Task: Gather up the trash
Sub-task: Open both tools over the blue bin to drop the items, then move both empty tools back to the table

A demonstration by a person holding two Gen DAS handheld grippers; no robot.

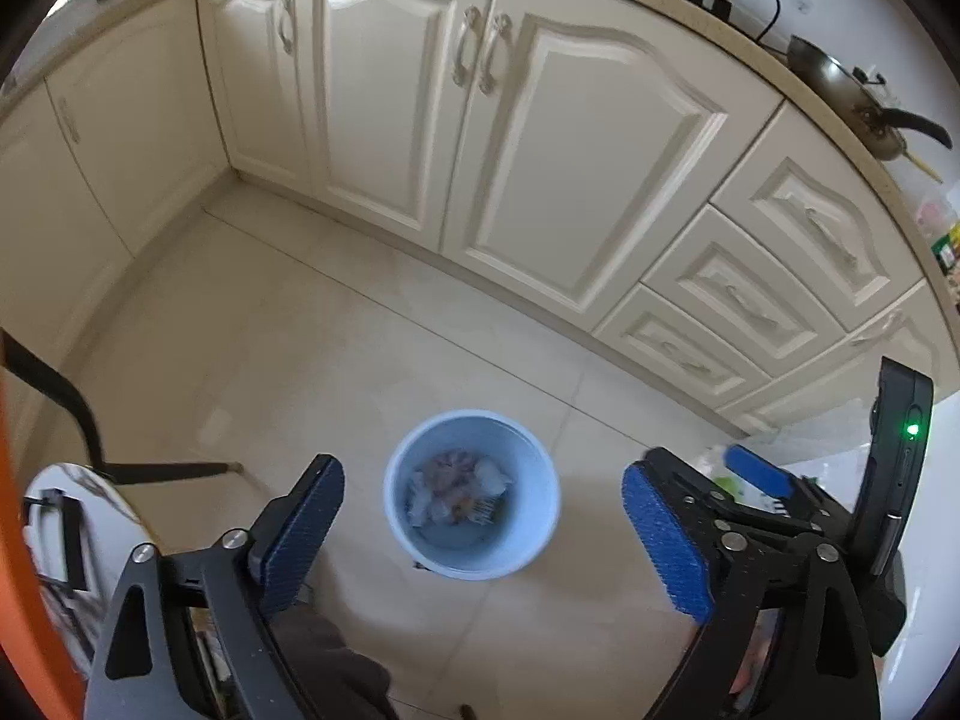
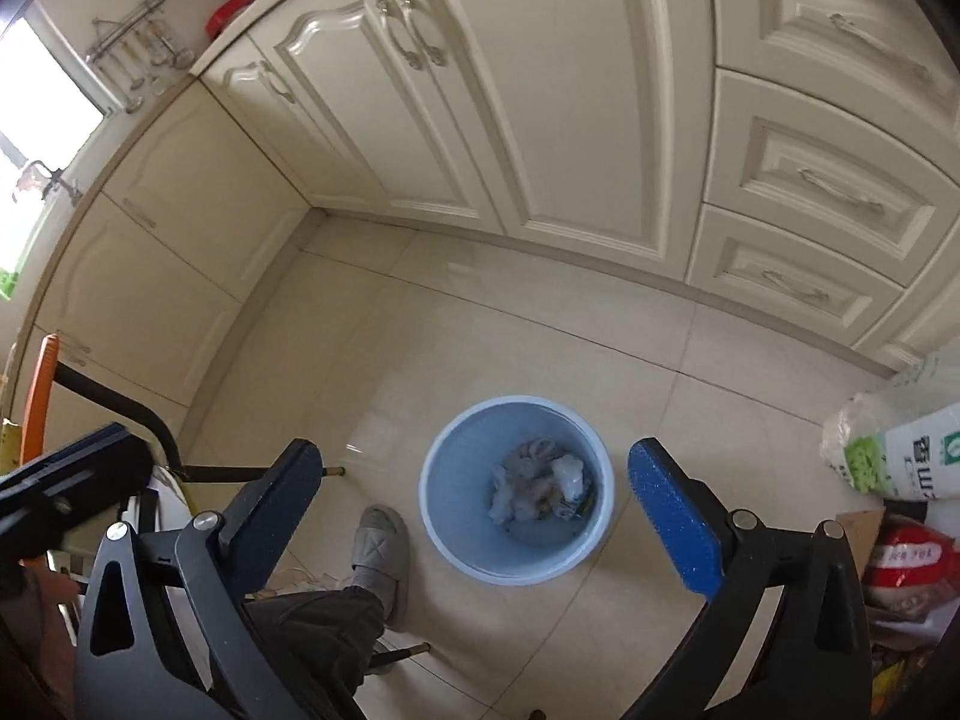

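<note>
A light blue waste bin [image 1: 540,516] stands on the tiled floor, below and between the fingers in both wrist views. Inside it lies crumpled white paper with other scraps of trash [image 1: 462,480]. My left gripper [image 1: 483,471] hangs above the bin, its jaws wide apart with nothing between the blue pads. From the right wrist the same bin [image 2: 450,498] and its trash [image 2: 540,480] show, and my right gripper [image 2: 474,450] is open and empty above it. The right gripper's blue pad [image 1: 756,474] also shows at the right of the left wrist view.
Cream cabinet doors [image 2: 576,90] and drawers [image 2: 816,180] line the far side of the floor. A person's grey slipper [image 2: 381,546] rests left of the bin. Black chair legs [image 2: 252,471] stand at the left. Plastic bags and packages [image 2: 900,462] sit at the right. A wok [image 1: 840,90] is on the counter.
</note>
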